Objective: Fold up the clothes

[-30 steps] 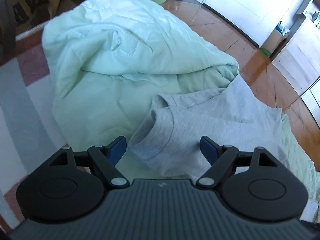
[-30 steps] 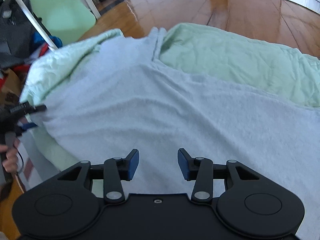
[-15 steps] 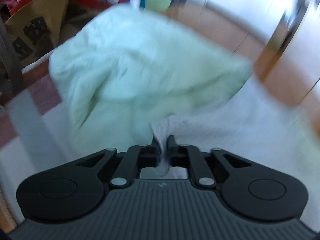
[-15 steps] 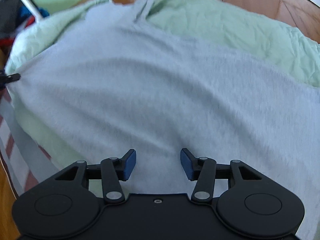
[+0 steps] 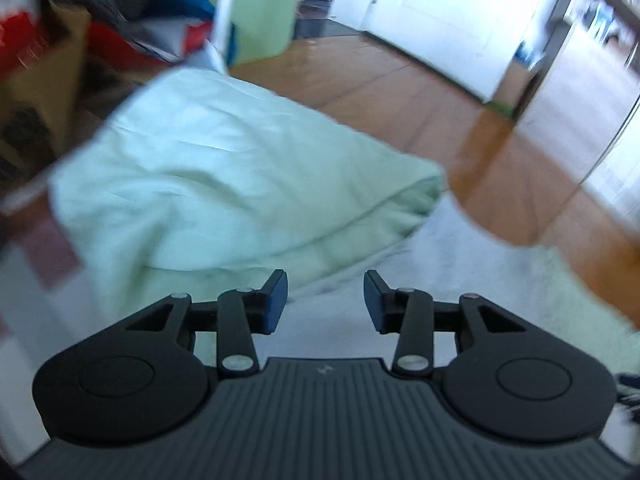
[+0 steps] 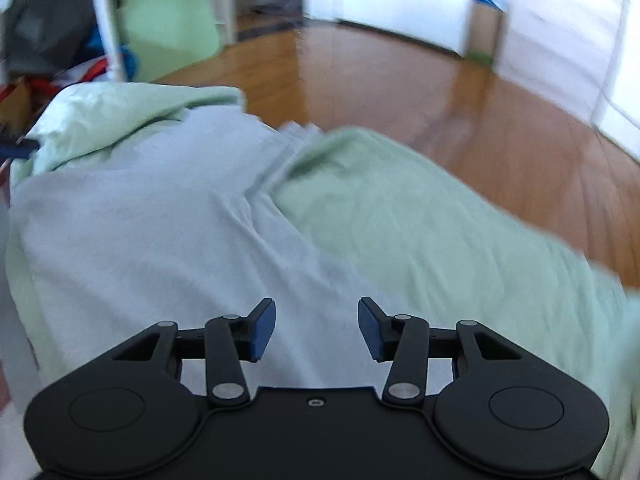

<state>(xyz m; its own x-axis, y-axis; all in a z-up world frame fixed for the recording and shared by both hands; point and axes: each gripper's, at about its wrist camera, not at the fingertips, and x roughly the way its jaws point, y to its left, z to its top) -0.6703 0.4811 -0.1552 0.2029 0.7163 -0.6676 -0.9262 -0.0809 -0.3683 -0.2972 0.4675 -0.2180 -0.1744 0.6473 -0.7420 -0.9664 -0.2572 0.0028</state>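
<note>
Two grippers hung over the work and neither held anything. The left gripper (image 5: 325, 300) had its jaws apart, having just been opening, with nothing between the blue pads; only cloth showed below the gap. The right gripper (image 6: 316, 330) also stood spread and empty, low above the garment.

The task's thing, a pale grey shirt (image 6: 152, 232), lay spread on a mint-green quilt (image 6: 420, 216) in the right wrist view, its body fairly flat, with one long crease running from the far edge down toward the near side. In the left wrist view only a blurred strip of that grey cloth (image 5: 460, 256) showed, just beside the rolled edge of the quilt (image 5: 208, 184).

By my reading the folding was barely begun: no fold was visible, so the sides were still to be brought in and the length doubled over. Whether the sleeves were tucked under could not be told from these blurred frames.

The quilt served as the work surface, bunched into a thick fold at its far-left end and lying on a polished wooden floor (image 6: 400, 80). A heap of bags and coloured clutter (image 5: 60, 40) stood beyond it at the left, beside a white pole (image 6: 106, 20) and a light green panel (image 6: 168, 12). White doors (image 5: 452, 12) closed the far side of the room
</note>
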